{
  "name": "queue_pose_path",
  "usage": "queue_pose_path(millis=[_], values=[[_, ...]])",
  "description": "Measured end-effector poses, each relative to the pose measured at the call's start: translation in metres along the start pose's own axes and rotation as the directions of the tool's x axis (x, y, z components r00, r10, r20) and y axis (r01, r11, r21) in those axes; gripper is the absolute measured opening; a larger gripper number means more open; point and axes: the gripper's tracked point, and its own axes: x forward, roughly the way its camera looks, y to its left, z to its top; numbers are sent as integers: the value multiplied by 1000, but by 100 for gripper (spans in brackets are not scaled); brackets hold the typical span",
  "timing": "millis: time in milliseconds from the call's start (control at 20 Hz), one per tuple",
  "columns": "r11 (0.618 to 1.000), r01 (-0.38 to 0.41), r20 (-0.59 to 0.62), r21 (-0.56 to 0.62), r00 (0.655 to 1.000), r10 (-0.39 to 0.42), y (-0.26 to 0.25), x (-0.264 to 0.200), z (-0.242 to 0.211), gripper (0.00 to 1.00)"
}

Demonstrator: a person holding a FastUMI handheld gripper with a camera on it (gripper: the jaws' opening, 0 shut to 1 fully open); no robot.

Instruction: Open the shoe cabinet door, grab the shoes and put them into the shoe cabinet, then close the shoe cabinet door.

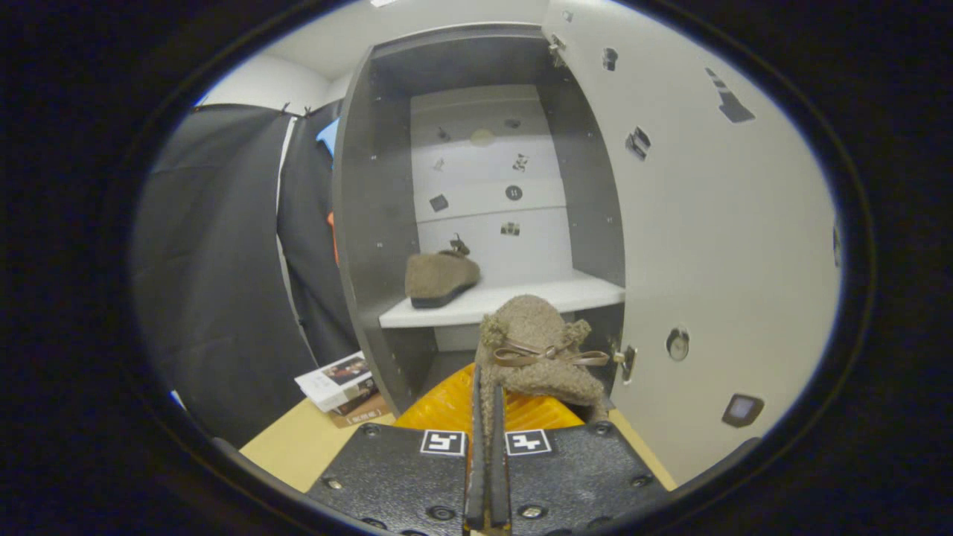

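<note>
Shoe cabinet stands straight ahead of my claw, beyond the fingers, dark side walls w/ a pale back panel. Its door is swung open and runs along the right of my claw, pale inner face toward me, small stickers and hardware dotted over it. Inside the cabinet there's one white shelf at about mid height; the space under the shelf is dark, can't tell what's in it. On that shelf, toward the left wall, sits one fuzzy brown shoe, sole down, dark sole edge showing, well beyond my fingertips.

Second shoe, same brown fleece w/ a thin ribbon bow across the top, is right at my claw: fingers are pressed nearly together and a thin bit of the shoe's edge is pinched between them, so I'm holding it. The rest of the shoe hangs just ahead of the fingertips, a bit to the right, in front of the shelf's front edge and below the 1st shoe's level, not yet on the shelf.

Yellow ribbed thing lies just under the held shoe, ahead of the fingers. Tan table is below, w/ a small stack of books left of the claw, next to the cabinet's base.
</note>
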Motion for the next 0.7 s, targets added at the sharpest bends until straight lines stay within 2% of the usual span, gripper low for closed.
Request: queue_pose_path(millis=[200,350,700], values=[[1000,-28,38,-2,999,28,0,26,57,7],[1000,4,94,-30,996,-2,-10,54,90,7],[997,17,154,-75,988,-5,-20,141,129,7]])
